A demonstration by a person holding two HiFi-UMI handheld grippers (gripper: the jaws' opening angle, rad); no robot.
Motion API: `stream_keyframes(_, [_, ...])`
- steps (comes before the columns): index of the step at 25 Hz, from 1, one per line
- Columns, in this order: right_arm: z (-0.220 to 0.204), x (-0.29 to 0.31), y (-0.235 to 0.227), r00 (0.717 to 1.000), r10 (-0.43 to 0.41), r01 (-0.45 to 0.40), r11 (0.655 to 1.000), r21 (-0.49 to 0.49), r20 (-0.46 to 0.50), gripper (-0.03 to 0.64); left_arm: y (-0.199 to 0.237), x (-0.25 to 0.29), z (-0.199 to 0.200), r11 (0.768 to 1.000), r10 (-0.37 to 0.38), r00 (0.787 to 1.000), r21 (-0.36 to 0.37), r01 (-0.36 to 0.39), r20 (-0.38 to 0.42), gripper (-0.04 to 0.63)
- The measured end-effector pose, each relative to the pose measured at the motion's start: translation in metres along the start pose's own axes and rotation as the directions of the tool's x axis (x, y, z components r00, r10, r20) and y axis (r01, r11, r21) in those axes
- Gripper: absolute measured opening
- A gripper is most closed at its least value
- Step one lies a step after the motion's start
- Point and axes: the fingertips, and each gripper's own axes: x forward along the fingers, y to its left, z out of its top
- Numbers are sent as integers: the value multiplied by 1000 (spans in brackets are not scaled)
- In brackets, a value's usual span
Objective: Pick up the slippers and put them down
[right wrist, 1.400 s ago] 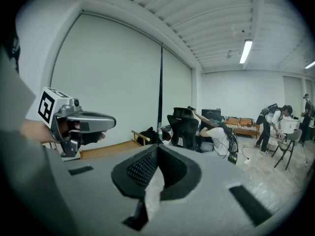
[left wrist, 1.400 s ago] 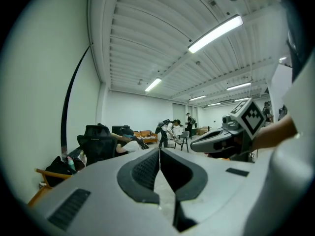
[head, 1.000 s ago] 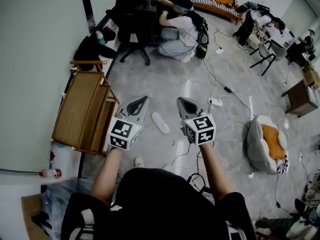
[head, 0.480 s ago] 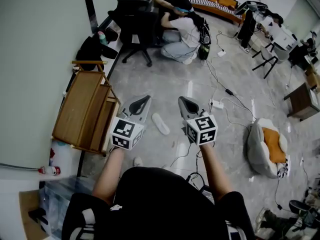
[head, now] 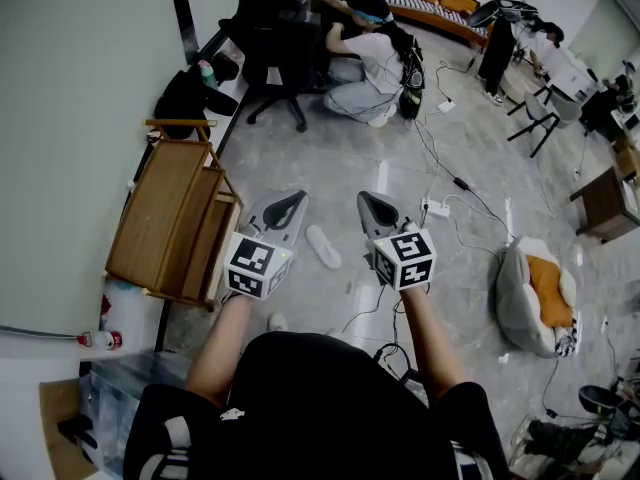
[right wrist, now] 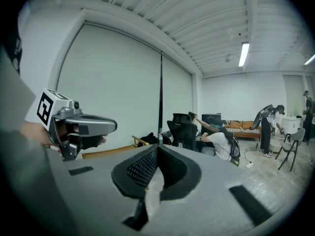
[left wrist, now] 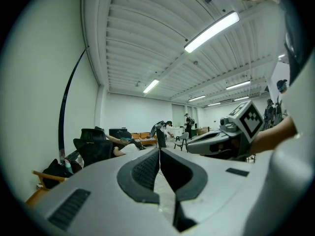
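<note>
Plainly, neither pair of jaws held anything — the left gripper point(head: 289, 201) and the right gripper point(head: 371, 204) were both closed and empty, pointing out roughly level, well above the floor point(head: 330, 158). One white slipper point(head: 322, 246) lay on the floor below, between them; a second pale shape point(head: 277, 322) nearer the person could not be identified. Reaching down with jaws closed would only shove the slipper away, and the loose cables point(head: 456, 181) nearby could snag. No readable writing showed — only square markers on the gripper cubes.
</note>
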Motion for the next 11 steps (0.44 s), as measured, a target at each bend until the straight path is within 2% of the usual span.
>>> stream_keyframes(11, [-1, 5, -4, 1000, -10, 10, 1000, -4, -12, -2, 5, 6, 3, 1000, -8, 1000, -4, 8, 4, 6])
